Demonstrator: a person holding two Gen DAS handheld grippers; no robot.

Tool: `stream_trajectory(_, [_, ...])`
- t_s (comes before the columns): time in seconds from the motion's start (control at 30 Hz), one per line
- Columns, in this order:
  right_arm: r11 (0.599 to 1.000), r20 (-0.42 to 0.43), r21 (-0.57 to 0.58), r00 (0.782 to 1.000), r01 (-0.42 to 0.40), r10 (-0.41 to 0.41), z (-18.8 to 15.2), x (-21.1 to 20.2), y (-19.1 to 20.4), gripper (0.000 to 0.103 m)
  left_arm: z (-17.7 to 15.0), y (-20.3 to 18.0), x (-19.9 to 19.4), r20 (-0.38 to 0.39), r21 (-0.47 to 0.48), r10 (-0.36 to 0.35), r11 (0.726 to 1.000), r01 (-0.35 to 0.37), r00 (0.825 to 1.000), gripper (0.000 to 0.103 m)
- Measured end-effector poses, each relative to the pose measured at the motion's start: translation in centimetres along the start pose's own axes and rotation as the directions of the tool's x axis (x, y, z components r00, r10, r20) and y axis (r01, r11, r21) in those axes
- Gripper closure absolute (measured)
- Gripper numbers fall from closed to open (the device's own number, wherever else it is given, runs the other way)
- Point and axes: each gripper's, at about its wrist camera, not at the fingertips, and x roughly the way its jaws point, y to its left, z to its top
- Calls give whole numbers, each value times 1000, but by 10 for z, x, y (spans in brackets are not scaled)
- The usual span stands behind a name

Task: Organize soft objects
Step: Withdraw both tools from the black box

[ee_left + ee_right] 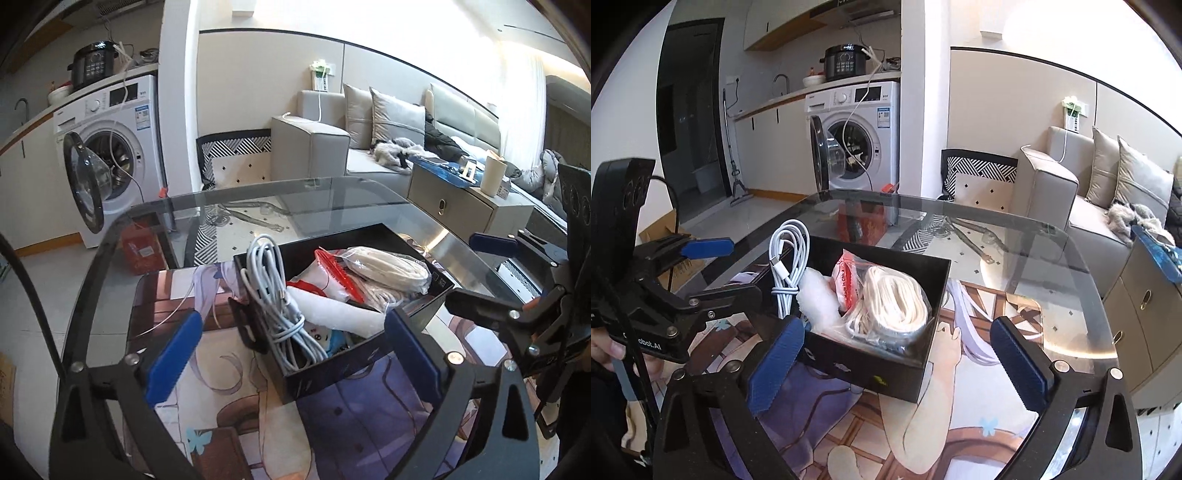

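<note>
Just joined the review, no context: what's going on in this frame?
A person holds two handheld grippers over a black box on a glass table. The box already holds a coiled white cable, a bagged cream rope, a white foam piece and a red-printed bag. The left gripper and right gripper are both open, fingers empty, flanking the box's near side.

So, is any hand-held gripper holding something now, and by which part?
Nothing is held. The left hand-held gripper and the right hand-held gripper are both open beside the black box.
</note>
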Motion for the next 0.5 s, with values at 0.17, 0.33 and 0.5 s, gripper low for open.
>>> stream_trajectory(0.17, [1000, 45, 8, 999, -6, 5, -5, -7, 1, 1, -7, 0, -8, 55, -19, 35, 999, -34, 998, 0])
stream_trajectory(0.33, [1000, 105, 10, 994, -16, 15, -9, -15, 3, 1, -14, 1, -12, 97, -50, 53, 998, -48, 994, 0])
stream_trajectory(0.5, [999, 132, -22, 991, -24, 27, -18, -20, 12, 1, -21, 3, -8, 109, -81, 70, 995, -61, 992, 0])
